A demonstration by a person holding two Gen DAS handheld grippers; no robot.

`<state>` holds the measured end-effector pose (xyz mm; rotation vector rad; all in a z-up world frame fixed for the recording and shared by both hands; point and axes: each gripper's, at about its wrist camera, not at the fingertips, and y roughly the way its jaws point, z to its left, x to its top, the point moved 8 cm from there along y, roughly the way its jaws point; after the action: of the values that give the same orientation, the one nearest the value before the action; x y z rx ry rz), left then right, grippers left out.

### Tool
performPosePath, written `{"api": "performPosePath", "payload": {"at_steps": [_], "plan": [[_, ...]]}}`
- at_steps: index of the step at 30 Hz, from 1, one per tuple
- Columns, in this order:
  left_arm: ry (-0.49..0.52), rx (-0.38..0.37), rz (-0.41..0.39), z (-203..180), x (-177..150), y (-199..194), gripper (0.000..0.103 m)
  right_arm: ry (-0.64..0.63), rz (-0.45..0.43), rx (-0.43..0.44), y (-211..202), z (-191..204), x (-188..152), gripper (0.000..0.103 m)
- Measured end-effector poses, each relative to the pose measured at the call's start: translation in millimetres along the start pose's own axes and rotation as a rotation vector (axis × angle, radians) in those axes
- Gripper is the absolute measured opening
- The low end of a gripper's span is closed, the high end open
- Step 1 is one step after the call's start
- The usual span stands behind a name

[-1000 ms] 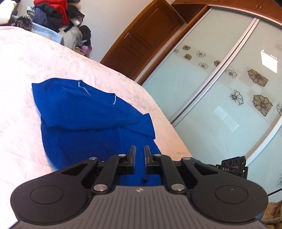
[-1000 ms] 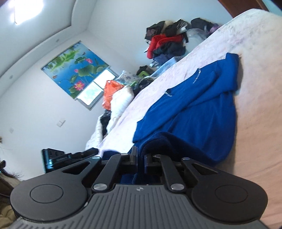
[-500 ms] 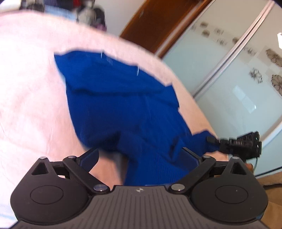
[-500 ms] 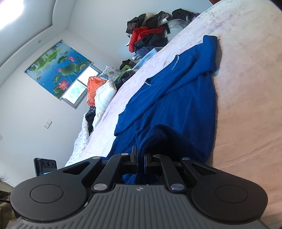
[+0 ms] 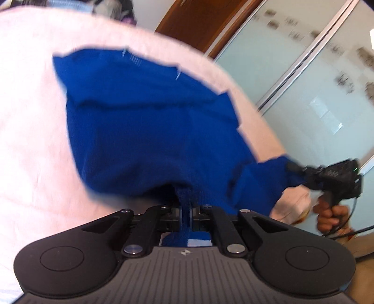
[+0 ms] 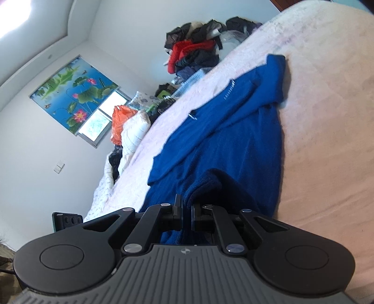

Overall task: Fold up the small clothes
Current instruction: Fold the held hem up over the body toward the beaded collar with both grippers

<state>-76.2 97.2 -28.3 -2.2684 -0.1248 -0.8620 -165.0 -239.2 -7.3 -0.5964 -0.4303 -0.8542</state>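
Observation:
A blue sweater (image 5: 145,131) lies spread on the pink bedspread (image 5: 35,117), its neckline at the far end. My left gripper (image 5: 185,208) is closing its jaws, and a fold of the sweater's near edge is pinched between the pads. In the same blurred view my right gripper (image 5: 291,167) holds the sweater's near right corner, lifted off the bed, with a hand (image 5: 332,215) on its grip. In the right wrist view the right gripper (image 6: 185,205) is shut on a bunched ridge of the blue sweater (image 6: 233,140).
A pile of red and dark clothes (image 6: 194,51) sits at the bed's far end. White bedding and an orange bag (image 6: 121,121) lie along its far side. Frosted sliding wardrobe doors (image 5: 303,81) and a brown door (image 5: 191,21) stand beyond the bed edge.
My left gripper opened wide, sank toward the sweater's near edge and closed on a fold of it. The right gripper kept its hold on the corner throughout.

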Motion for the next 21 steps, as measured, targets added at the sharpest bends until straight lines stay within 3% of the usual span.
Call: {"api": "performPosePath", "payload": {"at_steps": [9, 16, 21], "plan": [[0.062, -0.061, -0.286, -30.6, 48.5, -74.0, 0.005, -0.070, -0.098, 0.088, -17.1, 36.9, 32.0, 0.011], [0.017, -0.037, -0.257, -22.7, 41.3, -66.6, 0.005, -0.003, -0.070, 0.045, -9.7, 15.8, 21.7, 0.011], [0.035, -0.056, -0.313, -29.9, 68.4, -66.9, 0.005, -0.042, -0.111, 0.092, -10.8, 30.3, 39.6, 0.011]]}}
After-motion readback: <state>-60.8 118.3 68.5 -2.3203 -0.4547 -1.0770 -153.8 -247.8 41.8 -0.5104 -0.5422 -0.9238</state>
